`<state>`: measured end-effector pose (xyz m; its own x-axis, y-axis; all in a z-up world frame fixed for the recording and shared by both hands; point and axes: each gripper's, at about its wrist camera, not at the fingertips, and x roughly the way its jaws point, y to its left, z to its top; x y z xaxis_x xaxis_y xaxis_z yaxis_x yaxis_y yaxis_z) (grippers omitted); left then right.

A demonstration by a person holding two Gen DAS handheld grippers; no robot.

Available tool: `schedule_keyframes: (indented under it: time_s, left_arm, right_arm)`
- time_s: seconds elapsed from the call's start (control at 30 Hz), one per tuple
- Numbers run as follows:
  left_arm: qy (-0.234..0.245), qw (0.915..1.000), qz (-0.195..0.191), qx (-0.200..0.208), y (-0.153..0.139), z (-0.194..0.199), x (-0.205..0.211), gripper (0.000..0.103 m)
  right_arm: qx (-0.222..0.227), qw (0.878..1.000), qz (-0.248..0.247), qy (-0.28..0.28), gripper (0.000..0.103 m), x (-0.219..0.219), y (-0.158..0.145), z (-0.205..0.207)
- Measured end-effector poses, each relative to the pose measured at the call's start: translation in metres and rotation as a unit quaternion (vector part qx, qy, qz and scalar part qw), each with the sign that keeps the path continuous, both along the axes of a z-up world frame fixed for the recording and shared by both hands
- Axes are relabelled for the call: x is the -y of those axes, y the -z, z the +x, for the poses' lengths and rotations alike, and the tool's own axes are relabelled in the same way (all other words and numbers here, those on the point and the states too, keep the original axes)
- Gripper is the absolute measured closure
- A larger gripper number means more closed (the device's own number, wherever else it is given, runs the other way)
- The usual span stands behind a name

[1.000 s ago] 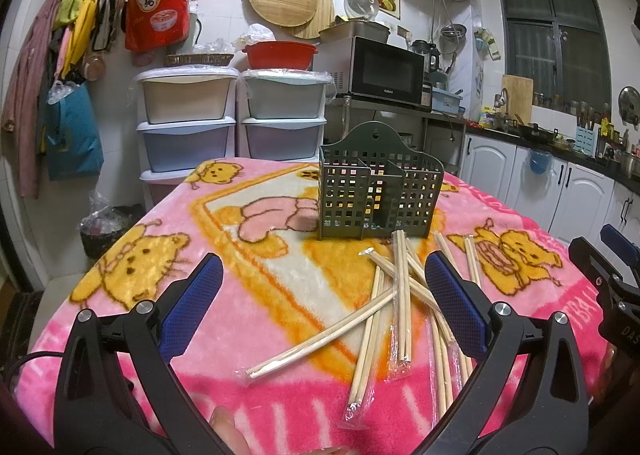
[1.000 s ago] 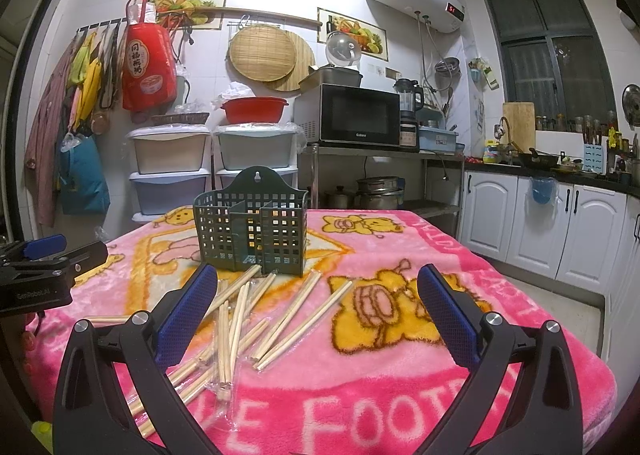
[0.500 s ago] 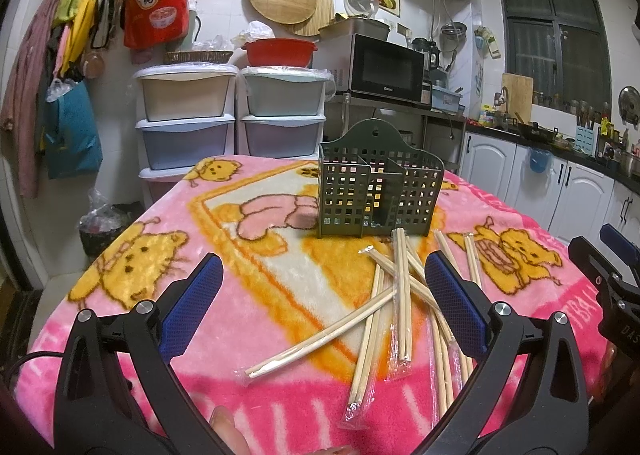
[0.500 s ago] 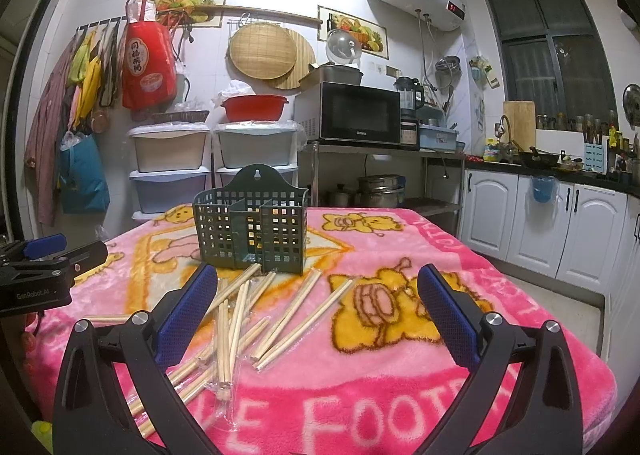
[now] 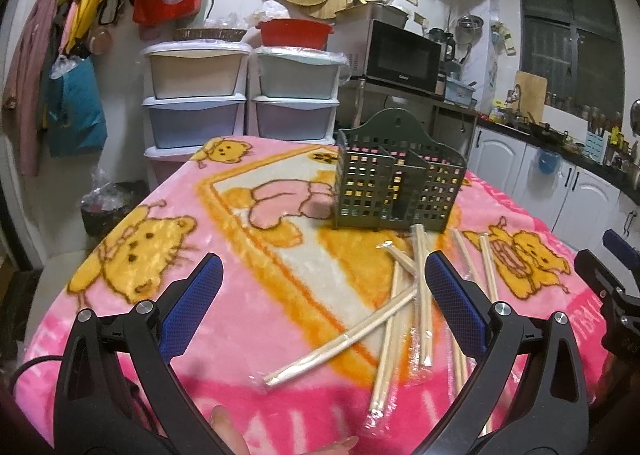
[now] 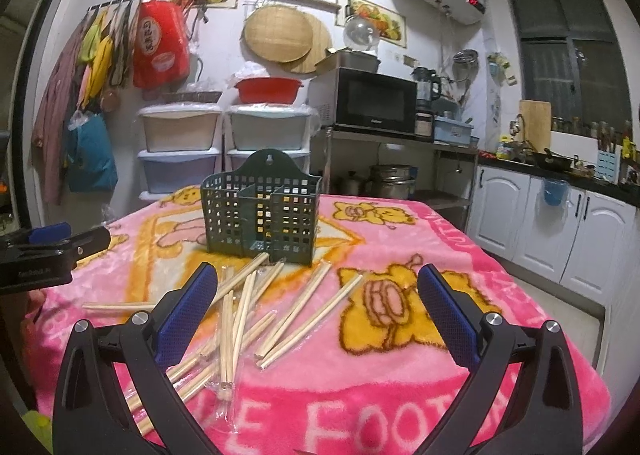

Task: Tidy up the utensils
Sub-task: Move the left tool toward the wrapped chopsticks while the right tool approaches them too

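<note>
Left view: left gripper (image 5: 320,305) spread wide, empty; chopsticks (image 5: 404,307) heaped mid-table before the holder (image 5: 400,191).
Right view: right gripper (image 6: 318,311) likewise apart, empty.
Risk: wrapped chopsticks overlap, so a pinch may drag neighbours or slip.

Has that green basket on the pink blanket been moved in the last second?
No. In the right wrist view the green basket stands at the same spot on the blanket's pattern, before the same drawers.
</note>
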<state>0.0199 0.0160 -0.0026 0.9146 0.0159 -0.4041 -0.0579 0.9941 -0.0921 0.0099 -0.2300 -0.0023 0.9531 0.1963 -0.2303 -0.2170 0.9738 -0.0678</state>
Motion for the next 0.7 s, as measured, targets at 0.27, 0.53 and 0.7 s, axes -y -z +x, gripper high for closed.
schedule_keyframes:
  time_s: [0.27,0.53,0.7]
  left_arm:
    - [0.000,0.9994,-0.005,-0.035,-0.010,0.024,-0.013,0.009]
    - [0.041,0.9979,-0.002,-0.049,-0.027,0.055,0.003,0.009]
    - [0.065,0.9962,0.006,-0.057,-0.031,0.076,0.020,0.009]
  right_arm:
    - [-0.031,0.999,-0.012,-0.031,0.006,-0.006,-0.015,0.027]
    - [-0.101,0.994,-0.015,-0.029,0.006,-0.002,-0.024,0.073]
    - [-0.139,0.990,-0.019,-0.023,0.006,0.005,-0.021,0.102]
